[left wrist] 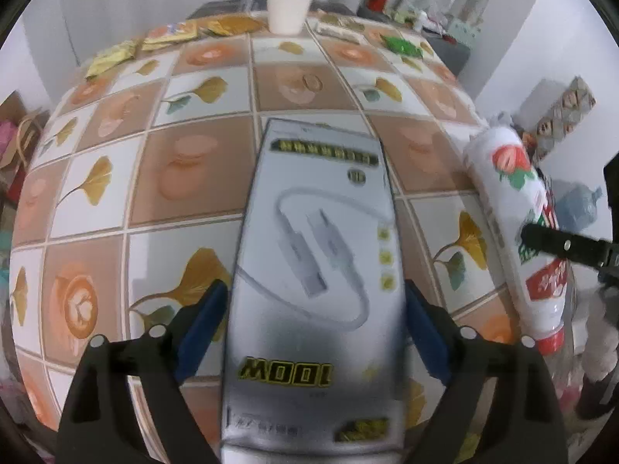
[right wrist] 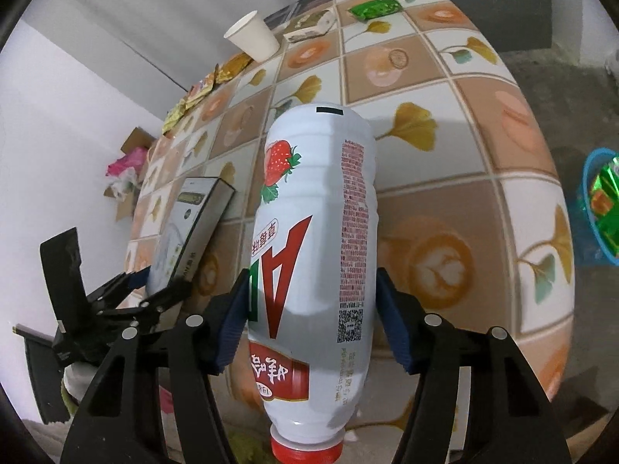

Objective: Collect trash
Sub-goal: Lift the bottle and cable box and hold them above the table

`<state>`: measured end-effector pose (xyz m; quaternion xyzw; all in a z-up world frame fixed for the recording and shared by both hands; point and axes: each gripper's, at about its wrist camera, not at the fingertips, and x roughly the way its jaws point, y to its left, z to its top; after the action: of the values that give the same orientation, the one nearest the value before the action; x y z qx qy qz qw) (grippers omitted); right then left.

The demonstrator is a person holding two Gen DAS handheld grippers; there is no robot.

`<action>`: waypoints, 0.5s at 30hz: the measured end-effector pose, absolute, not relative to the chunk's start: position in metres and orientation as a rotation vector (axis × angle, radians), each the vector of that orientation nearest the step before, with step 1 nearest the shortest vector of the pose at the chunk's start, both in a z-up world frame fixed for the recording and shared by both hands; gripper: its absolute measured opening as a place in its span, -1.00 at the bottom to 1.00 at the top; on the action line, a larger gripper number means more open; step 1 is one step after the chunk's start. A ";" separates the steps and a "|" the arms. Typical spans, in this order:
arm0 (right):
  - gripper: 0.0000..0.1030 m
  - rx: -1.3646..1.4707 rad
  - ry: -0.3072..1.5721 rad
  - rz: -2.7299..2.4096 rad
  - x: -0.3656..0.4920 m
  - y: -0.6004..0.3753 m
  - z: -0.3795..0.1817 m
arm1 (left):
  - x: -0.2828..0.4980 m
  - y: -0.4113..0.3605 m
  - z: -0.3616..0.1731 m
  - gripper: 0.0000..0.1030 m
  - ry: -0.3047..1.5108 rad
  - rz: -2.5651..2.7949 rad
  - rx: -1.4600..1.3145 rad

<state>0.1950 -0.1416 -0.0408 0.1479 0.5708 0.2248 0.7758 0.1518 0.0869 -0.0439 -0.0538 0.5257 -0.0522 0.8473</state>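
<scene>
My left gripper is shut on a flat grey cable box, whose sides sit between the blue pads as it is held over the tiled tablecloth. The right wrist view shows the same box and left gripper at the left. My right gripper is shut on a white strawberry-drink bottle with its red cap toward the camera; both pads press its sides. In the left wrist view that bottle shows at the right table edge.
A white paper cup stands at the far table edge, with several snack wrappers along it and a green wrapper far right. A blue basket holding green wrappers sits on the floor at right. A cardboard box stands beyond the table at left.
</scene>
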 end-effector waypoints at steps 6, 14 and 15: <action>0.17 0.315 1.250 0.489 0.194 -0.146 -0.044 | 0.156 0.079 -0.039 0.76 1.088 -0.115 -0.081; 0.28 0.282 1.239 0.478 0.193 -0.148 -0.038 | 0.168 0.067 -0.046 0.77 1.079 -0.085 0.019; 0.30 0.274 1.236 0.475 0.193 -0.149 -0.037 | 0.170 0.066 -0.048 0.77 1.081 -0.080 0.027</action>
<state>0.1925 -0.1485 -0.0372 0.1269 0.5720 0.2200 0.7799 0.1698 0.0664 -0.0481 0.0130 0.5143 -0.0381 0.8566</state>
